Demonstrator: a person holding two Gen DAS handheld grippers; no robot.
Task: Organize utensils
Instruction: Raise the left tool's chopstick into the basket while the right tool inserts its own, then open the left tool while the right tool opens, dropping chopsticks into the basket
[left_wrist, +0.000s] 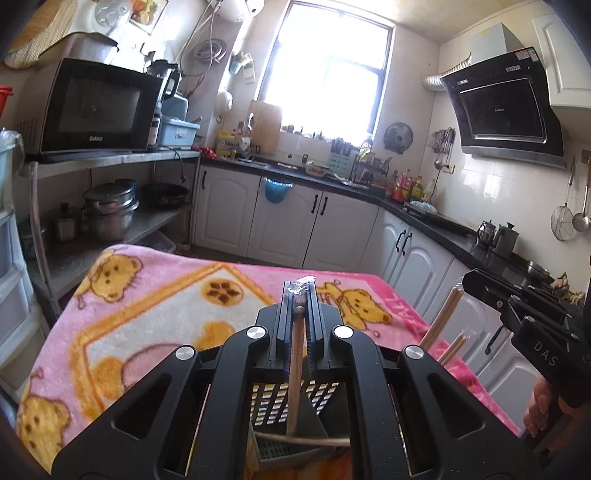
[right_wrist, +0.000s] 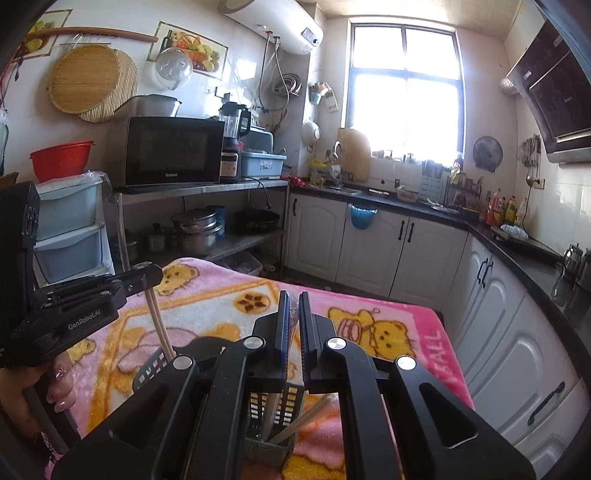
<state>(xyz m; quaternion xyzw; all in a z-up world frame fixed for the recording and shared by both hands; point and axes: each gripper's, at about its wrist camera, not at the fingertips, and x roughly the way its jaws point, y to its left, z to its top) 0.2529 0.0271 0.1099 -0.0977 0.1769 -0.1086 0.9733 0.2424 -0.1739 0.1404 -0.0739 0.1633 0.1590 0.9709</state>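
Holding one chopstick (left_wrist: 295, 365) clamped upright in my left gripper (left_wrist: 298, 295), tip lowered into the slotted utensil basket (left_wrist: 291, 406) on the pink blanket (left_wrist: 147, 314), likely for dropping in. My right gripper (right_wrist: 292, 306) pinches a clear plastic wrapper (right_wrist: 293, 325) above the same basket, where more chopsticks (right_wrist: 299, 421) already lean.

This is a home kitchen. White cabinets (right_wrist: 373, 243) run under a dark countertop (right_wrist: 517, 240) along the far and right walls, with a sink (right_wrist: 343, 190) below the bright window (right_wrist: 404, 92). A black range hood (left_wrist: 506, 107) hangs at right, and a microwave (right_wrist: 171, 151) stands on a metal shelf at left — pots (right_wrist: 197, 230) are stored below it.
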